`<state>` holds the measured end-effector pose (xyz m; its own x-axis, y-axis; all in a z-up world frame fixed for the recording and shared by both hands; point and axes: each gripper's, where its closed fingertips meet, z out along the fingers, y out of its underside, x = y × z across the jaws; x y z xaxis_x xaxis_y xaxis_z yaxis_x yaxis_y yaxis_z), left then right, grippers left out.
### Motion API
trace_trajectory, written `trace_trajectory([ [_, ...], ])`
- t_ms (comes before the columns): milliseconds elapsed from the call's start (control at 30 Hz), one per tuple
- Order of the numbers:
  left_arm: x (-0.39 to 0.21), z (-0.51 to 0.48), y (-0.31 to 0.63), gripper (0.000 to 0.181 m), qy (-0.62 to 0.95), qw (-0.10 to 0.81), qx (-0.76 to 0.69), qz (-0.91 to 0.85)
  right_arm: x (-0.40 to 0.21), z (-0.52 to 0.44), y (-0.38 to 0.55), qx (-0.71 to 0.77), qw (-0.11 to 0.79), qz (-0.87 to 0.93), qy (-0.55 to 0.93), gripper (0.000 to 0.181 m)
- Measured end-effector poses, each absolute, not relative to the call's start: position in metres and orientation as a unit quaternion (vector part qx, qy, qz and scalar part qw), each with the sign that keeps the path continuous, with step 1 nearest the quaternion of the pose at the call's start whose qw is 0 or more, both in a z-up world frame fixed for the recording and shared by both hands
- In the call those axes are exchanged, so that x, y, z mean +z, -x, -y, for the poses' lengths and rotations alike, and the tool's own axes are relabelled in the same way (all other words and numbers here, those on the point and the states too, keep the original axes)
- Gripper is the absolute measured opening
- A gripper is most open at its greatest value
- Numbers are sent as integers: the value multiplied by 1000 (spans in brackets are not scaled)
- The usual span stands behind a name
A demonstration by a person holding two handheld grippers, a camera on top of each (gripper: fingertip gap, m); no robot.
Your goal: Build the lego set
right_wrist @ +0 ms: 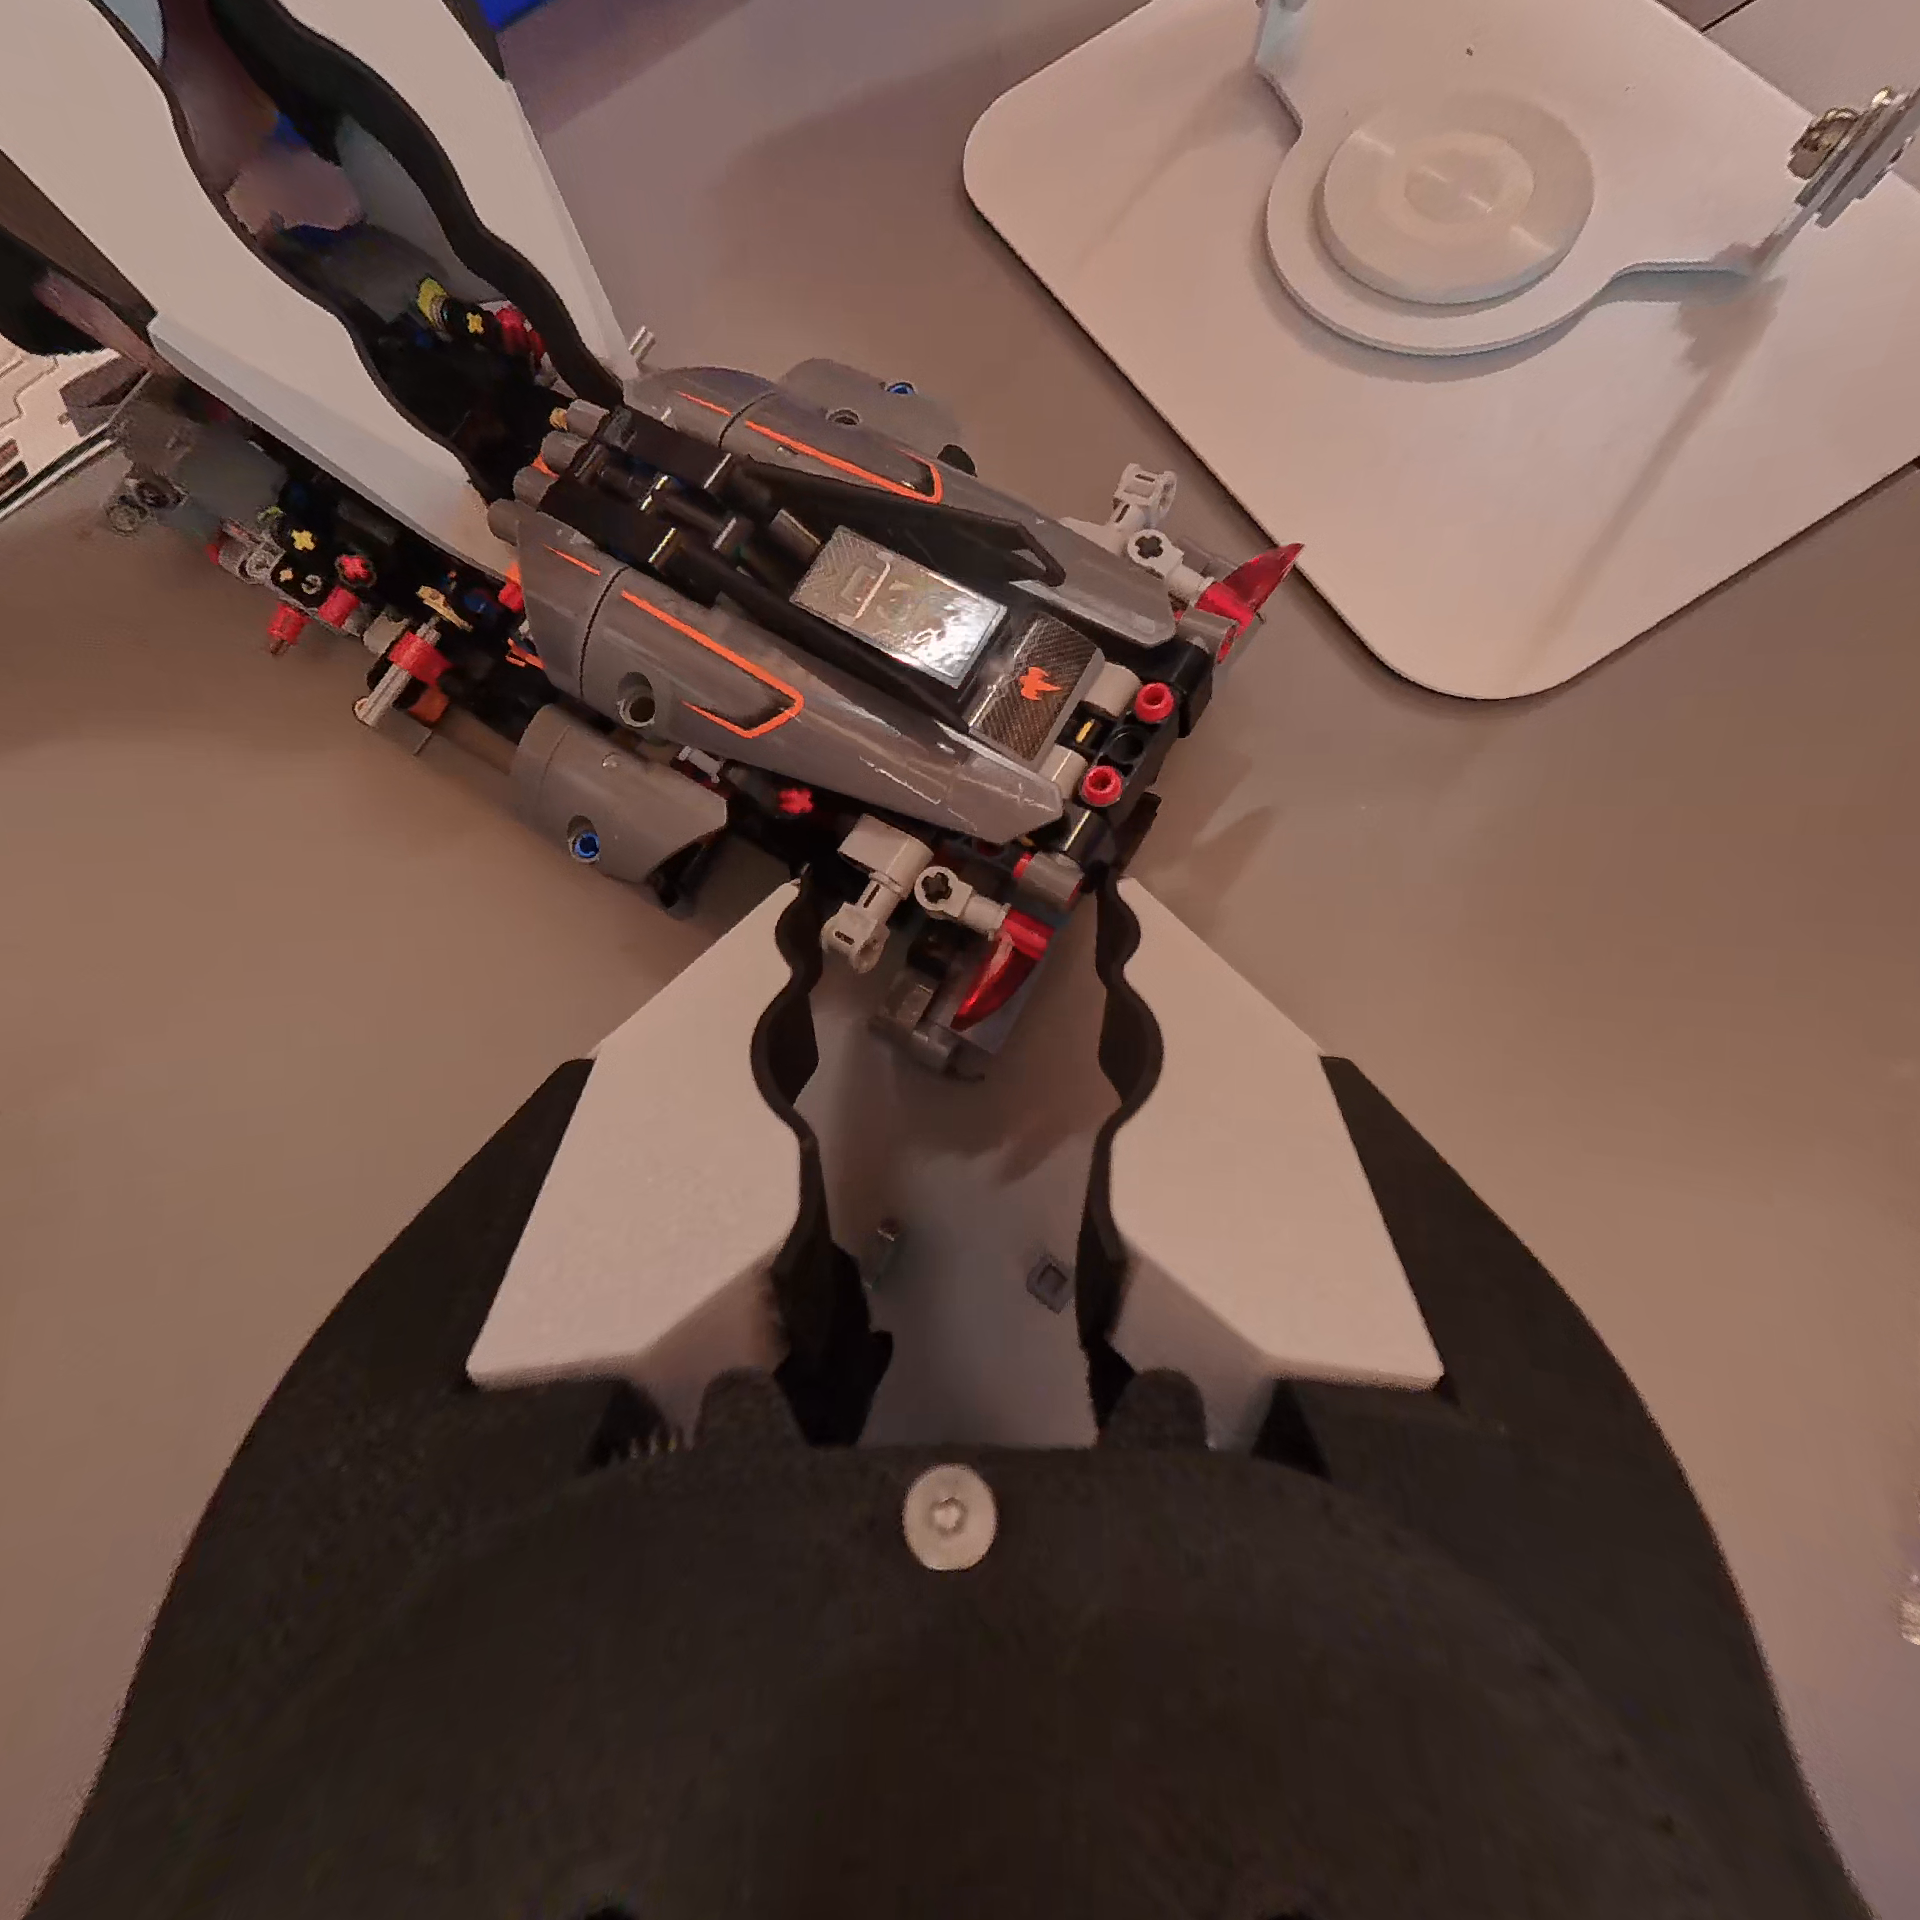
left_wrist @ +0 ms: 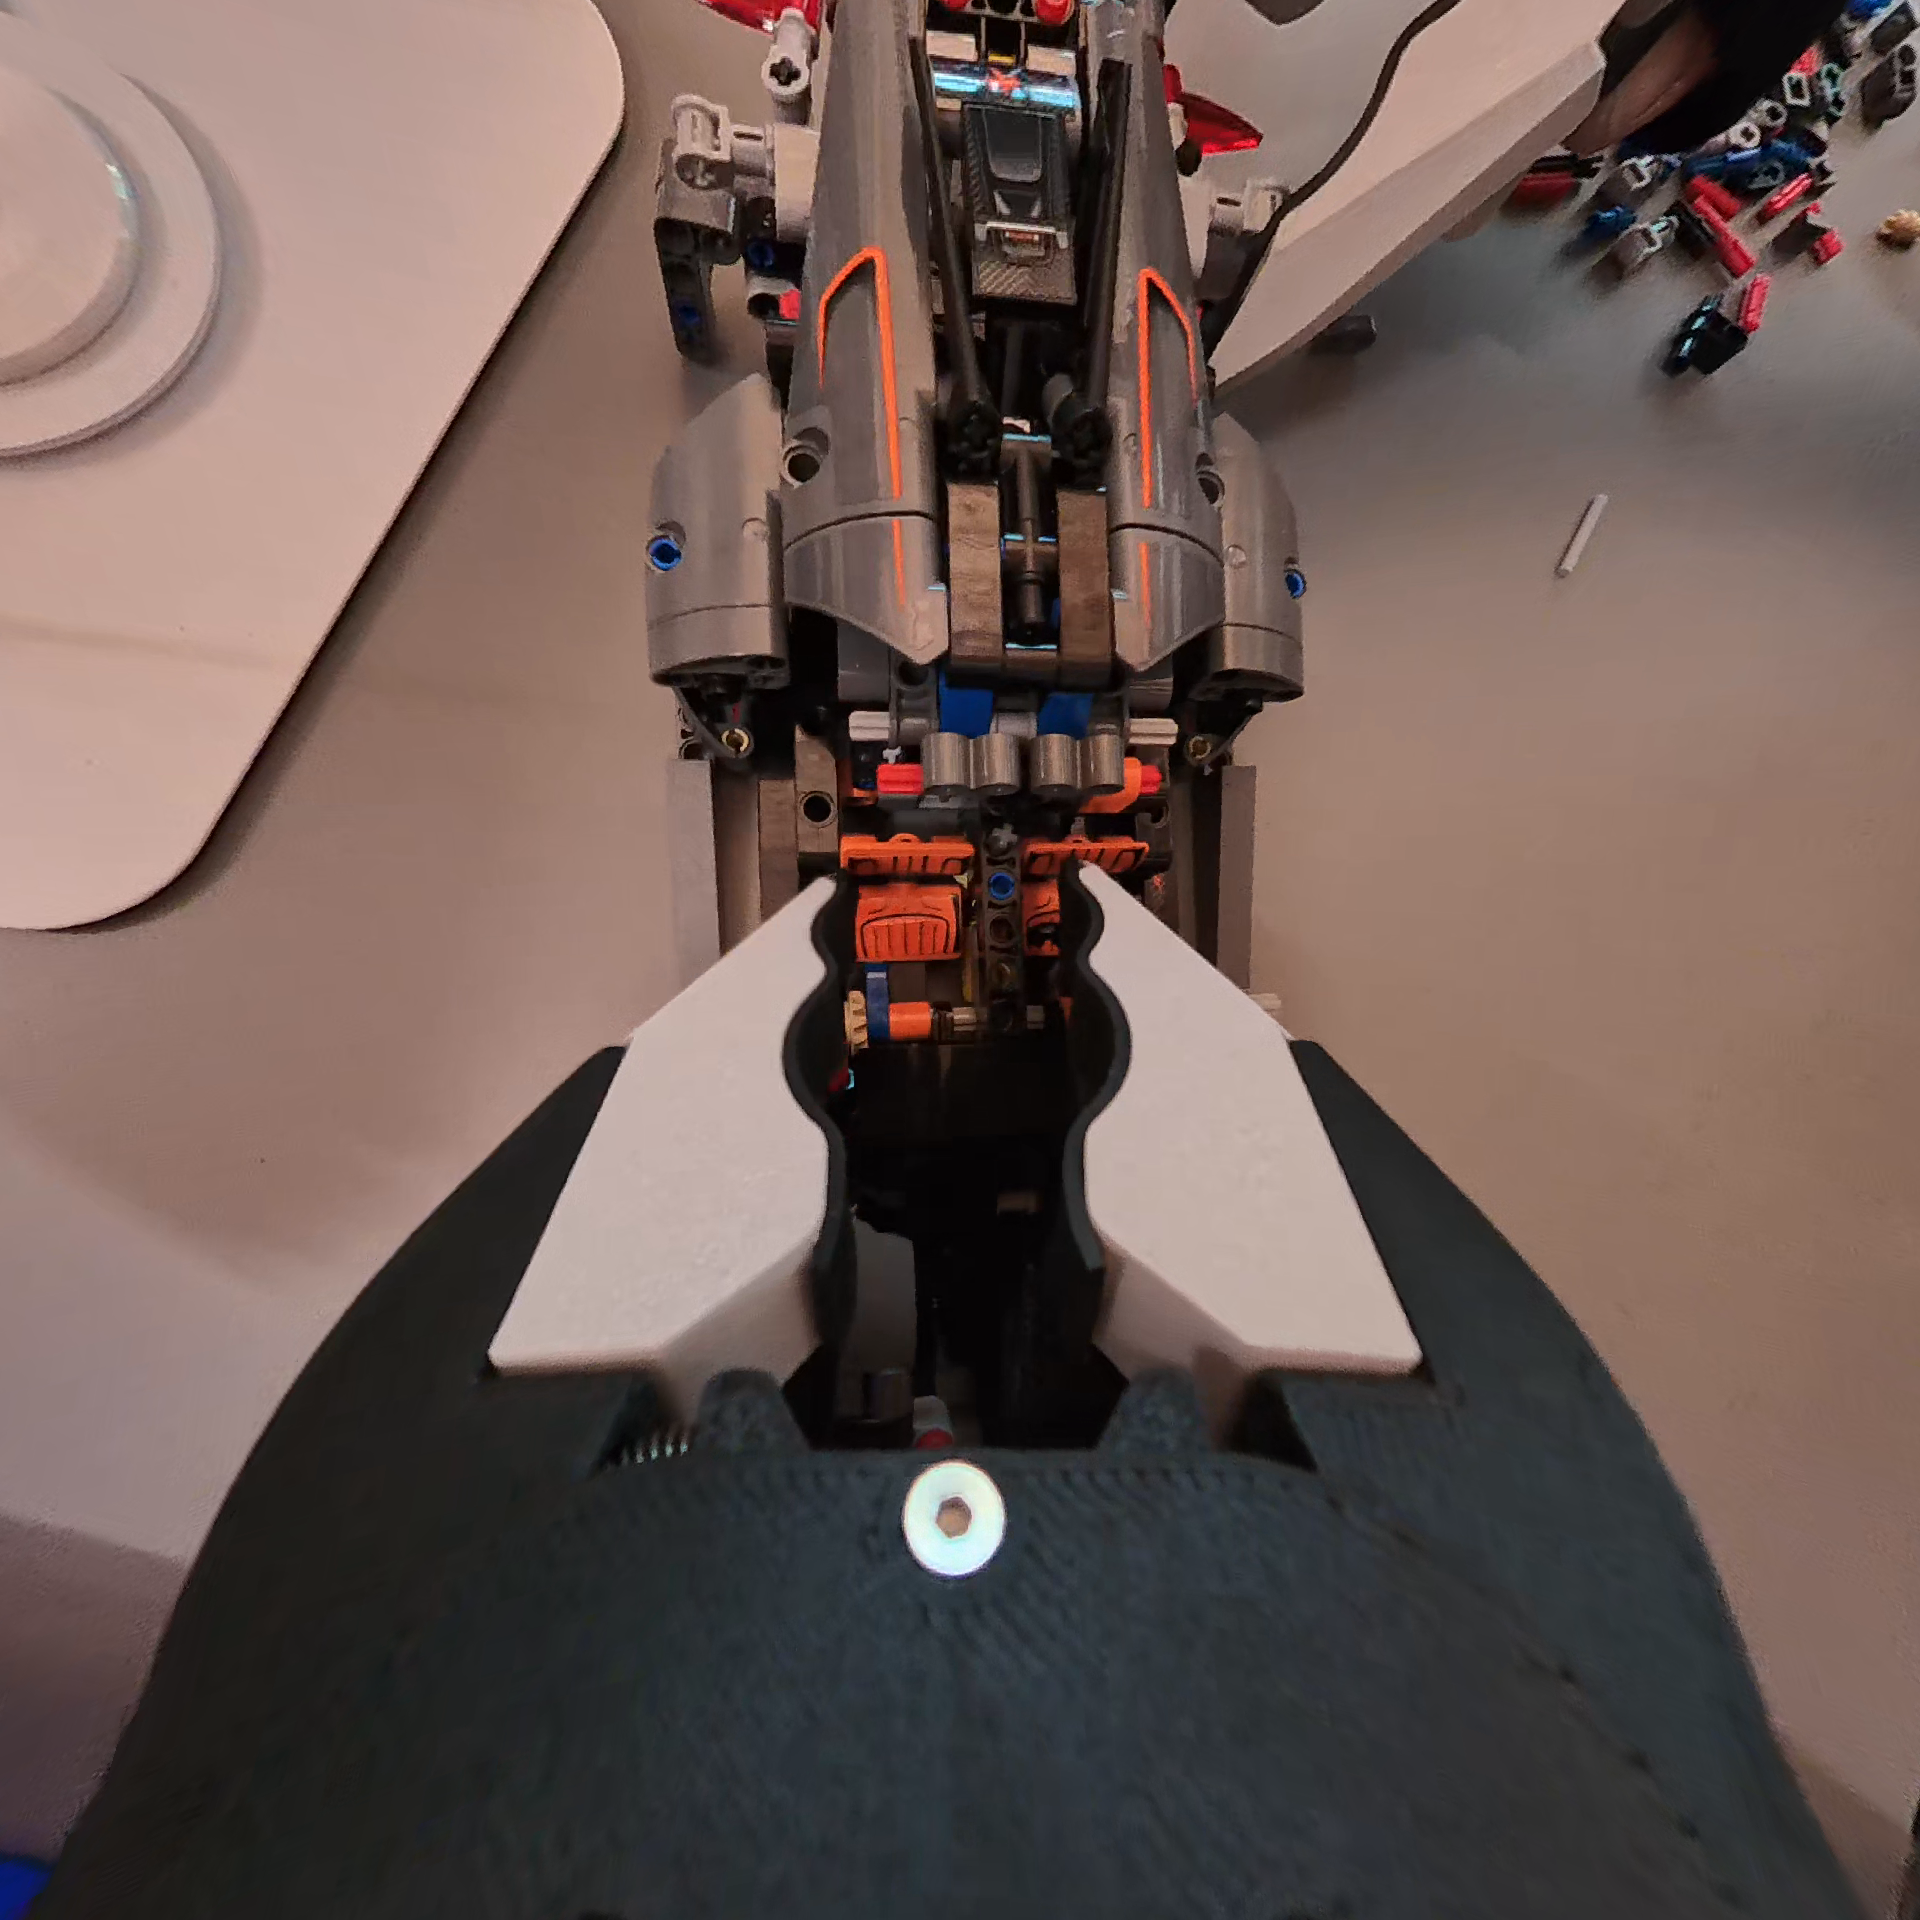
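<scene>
A half-built grey lego car [left_wrist: 997,499] with orange stripes lies on a grey counter [left_wrist: 1558,935]. The left gripper [left_wrist: 956,888] straddles its open rear end, fingers [left_wrist: 717,1091] parted on either side of the orange and black inner parts; whether they press the model cannot be told. At the other end, the right gripper [right_wrist: 951,894] has its fingers [right_wrist: 1226,1143] spread around the front corner, where a red clear piece [right_wrist: 997,966] and light grey connectors stick out. A pile of loose parts [left_wrist: 1725,197] lies well apart on the counter. A white stand base [right_wrist: 1455,312] sits near the car, with bare counter between them.
</scene>
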<state>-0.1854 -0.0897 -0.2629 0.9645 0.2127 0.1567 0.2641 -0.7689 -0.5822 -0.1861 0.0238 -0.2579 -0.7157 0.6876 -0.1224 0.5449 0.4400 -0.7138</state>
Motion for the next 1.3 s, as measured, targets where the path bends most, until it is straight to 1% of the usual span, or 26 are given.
trace_trajectory([
  [133,-265,90,180,36,940,306,-46,142,-262,-24,187,376,87,850,359,50],
  [300,-265,89,172,36,929,320,-45,180,-261,-23,187,375,74,859,342,49],
  [567,-264,92,150,29,893,351,-33,279,-261,-13,188,385,42,869,306,47],
  [700,-264,92,138,29,881,355,-16,311,-261,-9,186,390,37,872,292,50],
  [833,-256,95,129,32,874,371,-27,313,-260,-13,178,392,44,870,297,52],
  [900,-247,97,128,43,870,384,-31,309,-259,-18,174,387,50,870,302,54],
  [967,-241,101,128,45,873,389,-28,292,-254,-26,172,381,68,868,311,54],
  [1033,-236,102,129,45,880,399,-21,256,-244,-34,172,377,100,863,322,50],
  [1067,-235,102,130,44,884,402,-19,239,-237,-37,170,376,120,862,317,44],
  [1100,-235,102,130,41,890,400,-15,219,-226,-37,167,381,140,862,303,33],
  [1133,-237,101,131,40,897,396,-7,198,-216,-33,161,389,152,862,288,26],
  [1167,-240,102,135,40,904,387,7,184,-207,-27,154,397,155,862,273,25],
  [1233,-245,105,143,40,913,371,16,168,-196,-10,136,408,155,870,229,13],
  [1300,-249,108,148,43,915,365,3,171,-194,7,119,410,145,879,196,11],
])
